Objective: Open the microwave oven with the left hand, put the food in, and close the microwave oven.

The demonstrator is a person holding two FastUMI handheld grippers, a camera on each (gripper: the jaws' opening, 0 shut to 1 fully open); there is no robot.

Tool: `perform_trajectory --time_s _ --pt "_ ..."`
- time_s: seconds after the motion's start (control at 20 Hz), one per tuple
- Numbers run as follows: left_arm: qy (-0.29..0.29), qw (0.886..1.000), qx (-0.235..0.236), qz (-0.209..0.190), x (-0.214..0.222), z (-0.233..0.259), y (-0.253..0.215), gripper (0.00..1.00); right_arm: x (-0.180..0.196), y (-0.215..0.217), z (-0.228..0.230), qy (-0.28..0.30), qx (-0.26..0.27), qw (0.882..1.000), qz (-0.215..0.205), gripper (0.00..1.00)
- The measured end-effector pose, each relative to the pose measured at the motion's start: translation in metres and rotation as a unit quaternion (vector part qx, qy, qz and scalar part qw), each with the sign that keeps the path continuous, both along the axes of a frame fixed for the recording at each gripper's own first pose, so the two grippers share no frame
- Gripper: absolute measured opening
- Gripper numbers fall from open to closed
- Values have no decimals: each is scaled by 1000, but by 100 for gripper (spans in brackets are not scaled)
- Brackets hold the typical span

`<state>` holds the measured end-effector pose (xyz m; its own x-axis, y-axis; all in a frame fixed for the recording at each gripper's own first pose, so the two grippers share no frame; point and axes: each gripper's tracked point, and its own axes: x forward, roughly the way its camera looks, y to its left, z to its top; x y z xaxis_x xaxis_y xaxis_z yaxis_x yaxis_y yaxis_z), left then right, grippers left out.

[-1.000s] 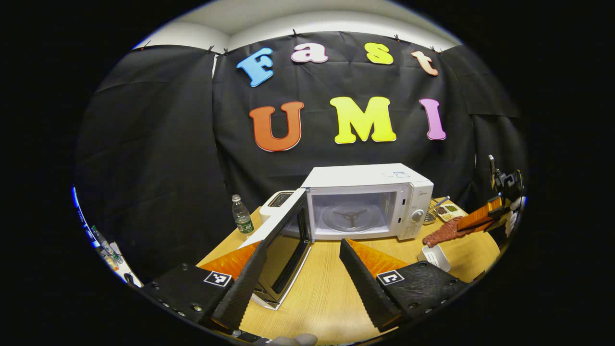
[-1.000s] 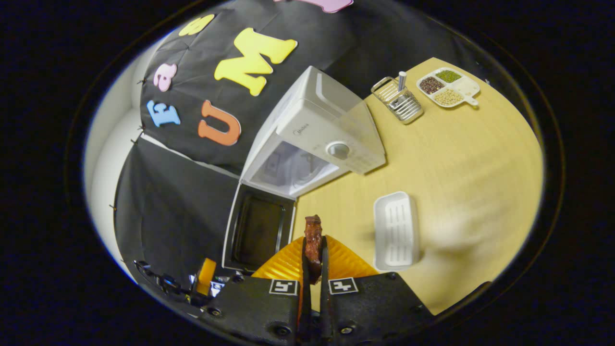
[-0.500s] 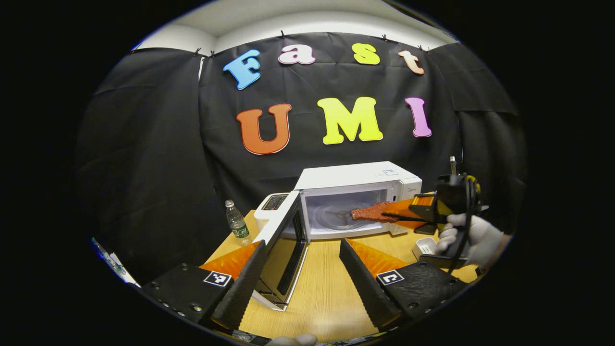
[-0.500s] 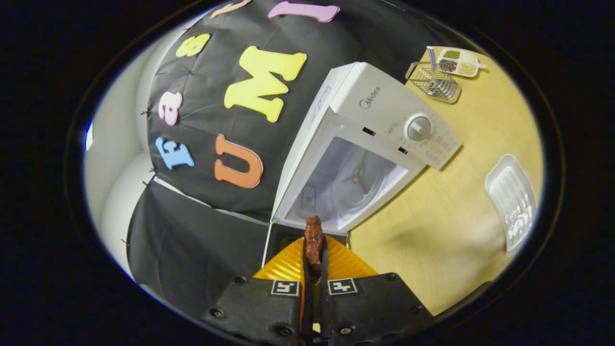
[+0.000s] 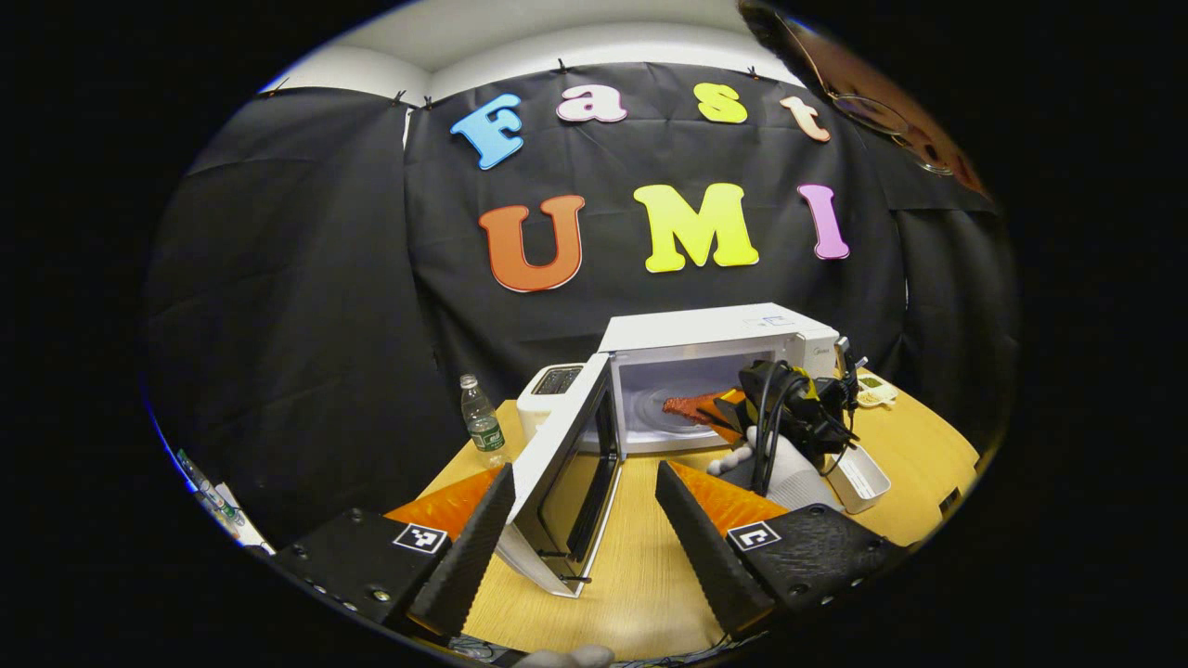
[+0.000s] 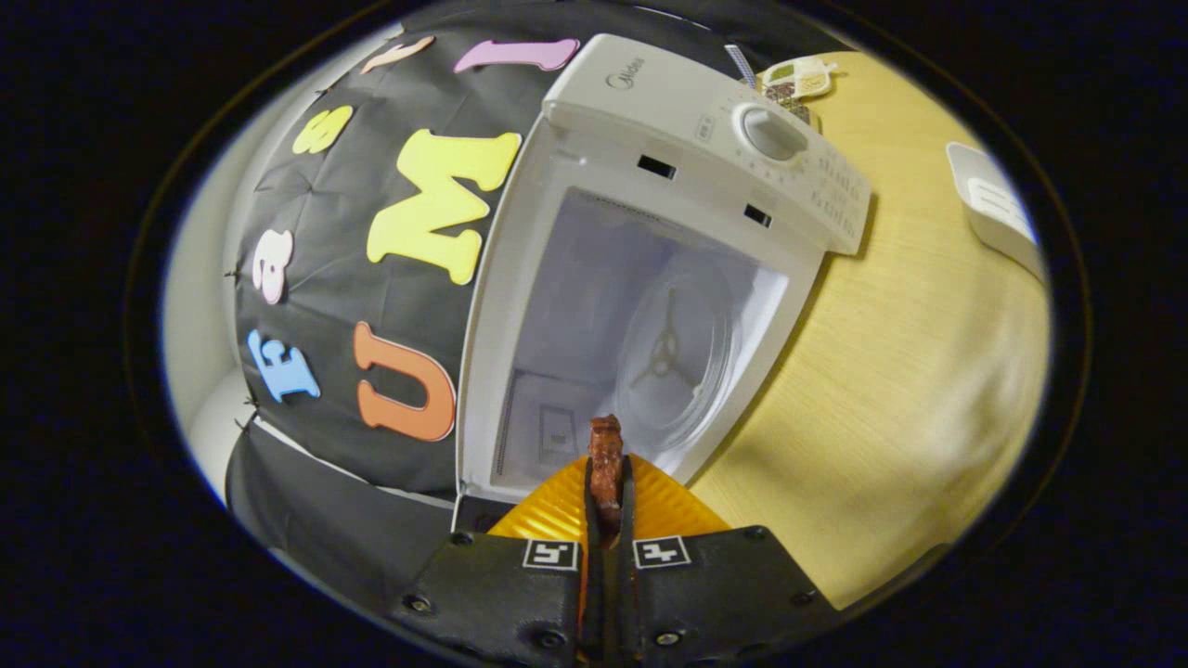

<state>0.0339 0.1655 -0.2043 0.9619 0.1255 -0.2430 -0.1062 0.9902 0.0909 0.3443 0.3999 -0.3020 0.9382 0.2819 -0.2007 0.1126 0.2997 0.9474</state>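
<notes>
Clenched on a strip of reddish-brown food (image 6: 605, 459), the jaws of the right gripper (image 6: 607, 520) pinch it edge-on between them, its free end poking forward toward the open cavity of the white microwave oven (image 6: 650, 278). In the left gripper view the same food (image 5: 685, 405) reaches through the oven's mouth over the glass turntable (image 5: 661, 409), carried by the right gripper (image 5: 733, 413) in a white-gloved hand (image 5: 775, 468). The left gripper (image 5: 580, 529) has its jaws released and spread wide, grasping nothing, low over the counter (image 5: 640, 566), with the lower edge of the swung-out oven door (image 5: 566, 482) between them.

Outward from there, the counter is light wood. On it a white tray (image 5: 858, 473) sits just right of the gloved hand, a water bottle (image 5: 482, 422) stands left of the oven, a white toaster (image 5: 552, 390) sits close beside the oven's left side, and a divided dish of grains (image 6: 800, 76) lies beyond the oven's right end. Black cloth walls in the booth behind, with a pale ceiling above.

Half a second ago the food was only at the oven's front opening and the right gripper stood farther right; now it has moved in over the turntable. The left gripper stays spread by the door.
</notes>
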Motion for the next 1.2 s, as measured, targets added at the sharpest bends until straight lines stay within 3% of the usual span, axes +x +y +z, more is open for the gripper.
perform_trajectory --time_s 0.3,0.4,0.45,0.5,0.55,0.65,0.7,0.95,1.0,1.05,1.1,1.15,1.2 --pt "5 1000 -5 -4 3 -6 3 94 60 -11 -24 9 11 996 -86 8" --pt "10 1000 -4 -8 6 -10 1 94 71 -1 -37 25 -8 996 -82 8" --pt "10 1000 -7 -9 7 -11 0 94 75 -1 -41 28 -18 996 -88 0" --pt "12 1000 -12 -9 8 -12 -1 94 80 -4 -47 31 -20 994 -99 9" --pt "13 1000 -13 -8 8 -14 -2 94 85 -6 -53 29 -21 994 -101 1" --pt "12 1000 -16 -7 9 -16 -4 94 92 -13 -54 15 -30 994 -107 3" --pt "12 1000 -20 -6 9 -19 -3 94 95 -15 -55 10 -44 993 -108 12" --pt "12 1000 -28 -2 15 -21 -4 94 100 -16 -56 -19 -165 981 -95 7" --pt "9 1000 -27 0 15 -19 -3 94 100 -15 -57 -19 -186 978 -88 19" --pt "8 1000 -28 1 16 -19 -2 94 102 -16 -57 -21 -204 975 -85 8" --pt "9 1000 -29 2 17 -19 -3 94 102 -17 -60 -17 -222 972 -79 23" --pt "9 1000 -29 2 17 -20 -3 94 102 -16 -59 -19 -231 970 -75 19" --pt "9 1000 -29 2 18 -20 -3 94 105 -16 -59 -26 -240 968 -71 24"
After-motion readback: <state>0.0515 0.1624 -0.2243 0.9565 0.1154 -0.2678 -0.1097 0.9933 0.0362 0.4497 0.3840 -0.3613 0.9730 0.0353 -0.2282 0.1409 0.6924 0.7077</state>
